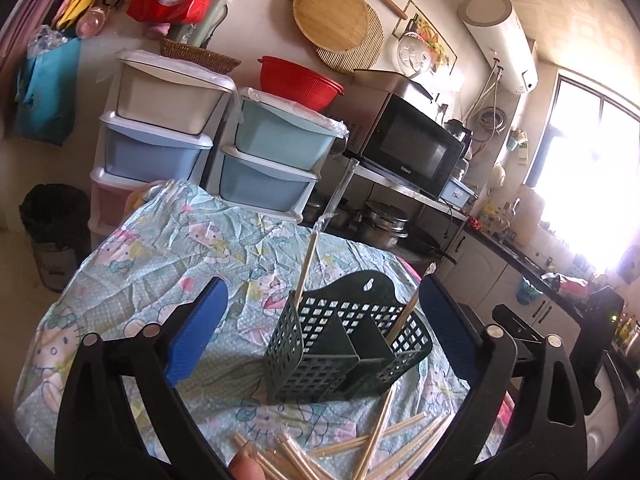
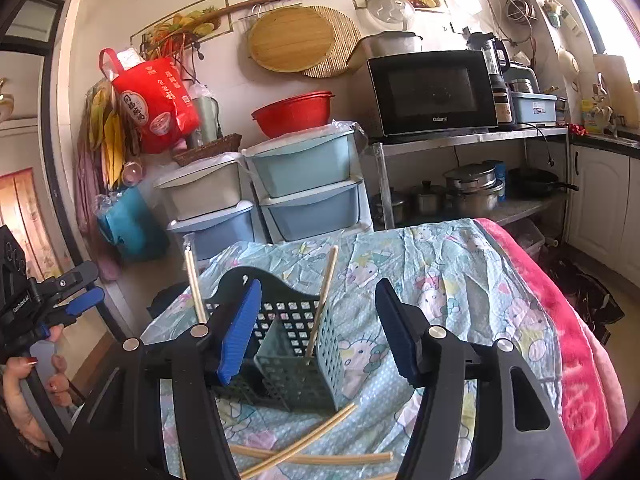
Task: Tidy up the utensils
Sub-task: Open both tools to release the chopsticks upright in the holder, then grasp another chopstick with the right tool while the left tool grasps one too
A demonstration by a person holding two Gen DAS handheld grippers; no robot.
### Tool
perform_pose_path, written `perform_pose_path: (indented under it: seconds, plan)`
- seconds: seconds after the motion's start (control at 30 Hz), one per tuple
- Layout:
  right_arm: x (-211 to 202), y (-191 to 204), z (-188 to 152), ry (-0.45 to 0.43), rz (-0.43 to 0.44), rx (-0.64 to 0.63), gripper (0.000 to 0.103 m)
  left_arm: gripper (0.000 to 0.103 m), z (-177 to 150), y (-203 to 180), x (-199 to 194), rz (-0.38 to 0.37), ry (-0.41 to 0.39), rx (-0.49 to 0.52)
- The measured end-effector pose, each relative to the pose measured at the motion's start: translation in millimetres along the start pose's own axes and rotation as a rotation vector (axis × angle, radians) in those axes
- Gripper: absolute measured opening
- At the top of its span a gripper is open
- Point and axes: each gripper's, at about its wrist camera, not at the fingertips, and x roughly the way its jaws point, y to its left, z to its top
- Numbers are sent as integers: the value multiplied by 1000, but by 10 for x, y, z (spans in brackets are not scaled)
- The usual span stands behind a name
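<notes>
Left wrist view: left tongs (image 1: 320, 328) and right tongs (image 2: 316, 330) spread empty around caddy (image 1: 344, 344).

Our desk (image 2: 460, 264) under a crumpled cartoon-cat cloth (image 1: 168, 248), pink blanket (image 2: 560, 320) along its edge, our dark perforated utensil holder (image 1: 344, 352) standing on it, loose wooden chopsticks (image 2: 304, 450) lying before it

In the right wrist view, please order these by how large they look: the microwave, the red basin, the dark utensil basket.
1. Microwave
2. Utensil basket, though nearness to the camera enlarges it
3. Red basin
</notes>
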Motion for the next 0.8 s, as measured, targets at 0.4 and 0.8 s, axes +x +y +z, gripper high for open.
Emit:
perform_pose_path:
  seconds: [0.4,0.8]
  plan:
    - [-119,146,-176,41,15,-37,58,92,-235,80,-66,9,51,-17]
    - [-143,270,-393,102,19,-78,58,92,-469,155,-28,27,121,-31]
